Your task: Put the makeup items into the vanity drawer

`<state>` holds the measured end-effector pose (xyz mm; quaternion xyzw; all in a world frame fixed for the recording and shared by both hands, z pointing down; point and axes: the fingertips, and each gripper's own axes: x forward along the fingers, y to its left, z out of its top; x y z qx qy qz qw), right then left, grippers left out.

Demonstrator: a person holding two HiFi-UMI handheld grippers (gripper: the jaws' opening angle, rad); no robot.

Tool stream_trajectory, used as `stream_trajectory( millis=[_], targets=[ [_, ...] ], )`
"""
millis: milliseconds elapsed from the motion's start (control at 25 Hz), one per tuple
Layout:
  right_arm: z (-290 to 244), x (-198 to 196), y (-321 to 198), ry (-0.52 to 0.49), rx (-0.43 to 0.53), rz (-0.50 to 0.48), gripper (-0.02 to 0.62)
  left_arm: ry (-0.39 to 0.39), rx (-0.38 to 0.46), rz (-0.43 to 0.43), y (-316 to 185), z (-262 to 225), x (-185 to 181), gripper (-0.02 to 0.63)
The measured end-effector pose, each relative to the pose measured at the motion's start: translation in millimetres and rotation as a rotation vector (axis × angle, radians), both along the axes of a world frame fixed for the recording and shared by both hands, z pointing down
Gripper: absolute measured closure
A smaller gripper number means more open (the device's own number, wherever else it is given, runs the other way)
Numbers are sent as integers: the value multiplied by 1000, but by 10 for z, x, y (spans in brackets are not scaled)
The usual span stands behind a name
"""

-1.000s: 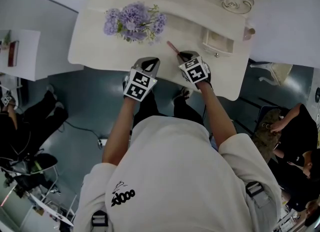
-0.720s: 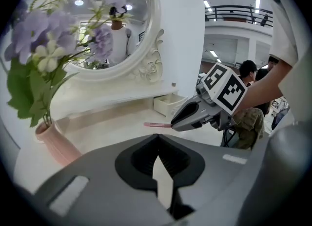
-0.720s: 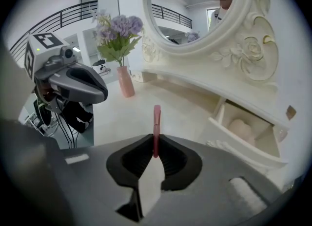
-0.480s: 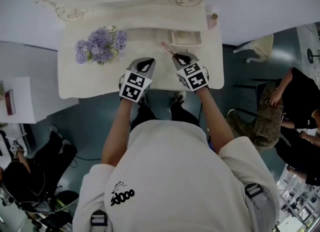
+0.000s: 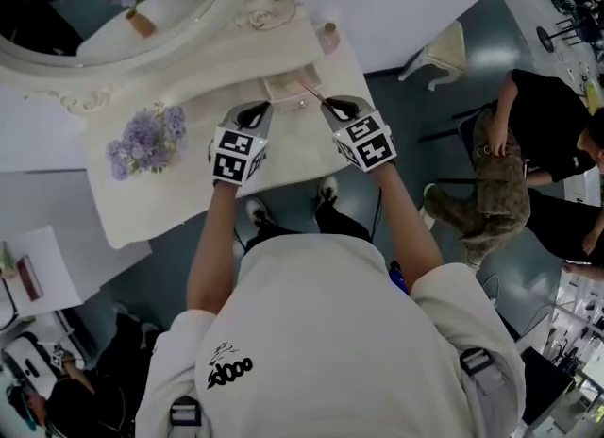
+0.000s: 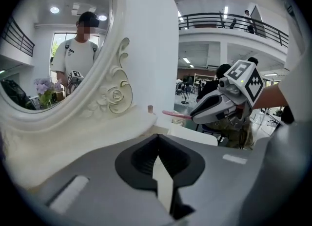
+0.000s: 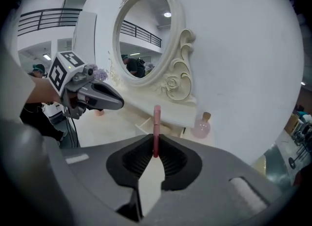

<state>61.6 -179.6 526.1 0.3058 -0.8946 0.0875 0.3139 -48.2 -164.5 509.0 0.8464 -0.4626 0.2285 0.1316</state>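
Both grippers now sit closer to the open drawer (image 5: 286, 88) than a second ago: the right gripper (image 5: 330, 106) is clamped on a slim pink makeup stick (image 5: 312, 93) whose tip points to 11 o'clock over the drawer's right corner, and the left gripper (image 5: 259, 109), at the drawer's 8 o'clock, has its jaws pressed together on nothing. No brand shows on the stick, the marker cubes (image 5: 363, 141) carry only black-and-white squares, and the dark print (image 5: 231, 368) on the person's white shirt (image 5: 330, 323) is too stylised to read.

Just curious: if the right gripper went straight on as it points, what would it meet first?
Probably the vanity's open drawer, reached first by the pink stick it holds; depth is unclear.
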Motion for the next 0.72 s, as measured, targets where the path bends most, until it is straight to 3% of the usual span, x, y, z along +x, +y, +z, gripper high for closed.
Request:
stream_trajectory(
  millis=[360,720],
  targets=[
    [104,114,-176,74,-27,-2,557,11,-30,23,-235,12,74,589],
    [337,-114,-439,262,15,-206,557,10,-75,16,-340,158,-13,589]
  ],
)
